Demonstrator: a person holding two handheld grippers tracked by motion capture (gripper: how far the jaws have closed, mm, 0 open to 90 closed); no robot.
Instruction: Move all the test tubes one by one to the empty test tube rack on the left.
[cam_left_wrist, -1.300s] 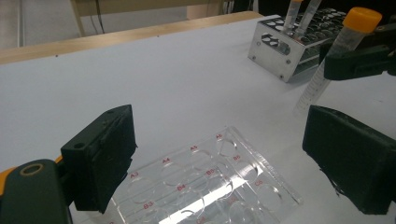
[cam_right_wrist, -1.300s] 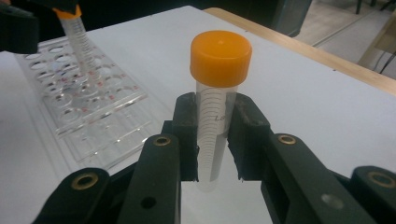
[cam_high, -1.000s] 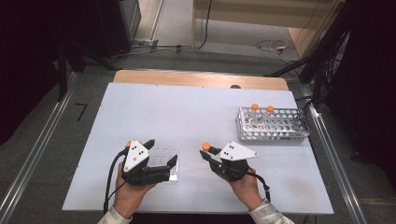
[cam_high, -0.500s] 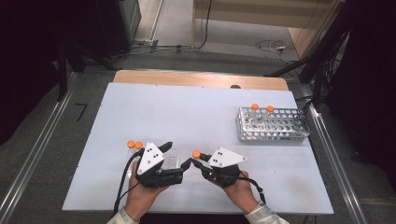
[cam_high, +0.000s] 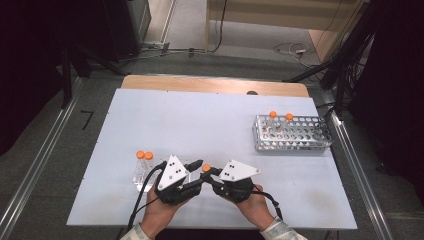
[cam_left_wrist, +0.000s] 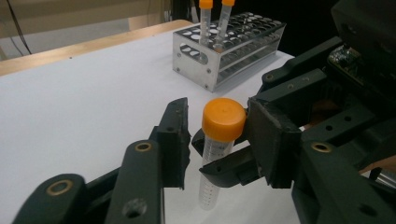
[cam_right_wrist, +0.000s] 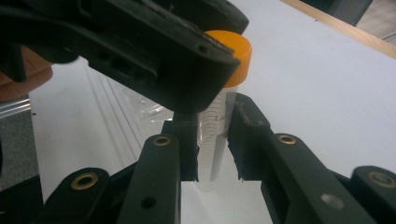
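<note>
Two grippers meet near the front edge of the white table (cam_high: 210, 120) in the high view. The left gripper (cam_high: 196, 165) and the right gripper (cam_high: 209, 172) point at each other, with a tube with an orange cap (cam_high: 206, 168) between them. Two more tubes (cam_high: 141, 165) lie just left of them. A metal rack (cam_high: 292, 134) stands far off to the right with two tubes in it.

Next, the left gripper view. The tube (cam_left_wrist: 218, 144) stands upright. The left gripper (cam_left_wrist: 219, 140) has its jaws apart, one on each side of the cap. The right gripper (cam_left_wrist: 233, 165) holds the tube lower down.

Last, the right gripper view. The right gripper (cam_right_wrist: 215, 140) is squeezed onto the clear body of the tube (cam_right_wrist: 219, 116).
</note>
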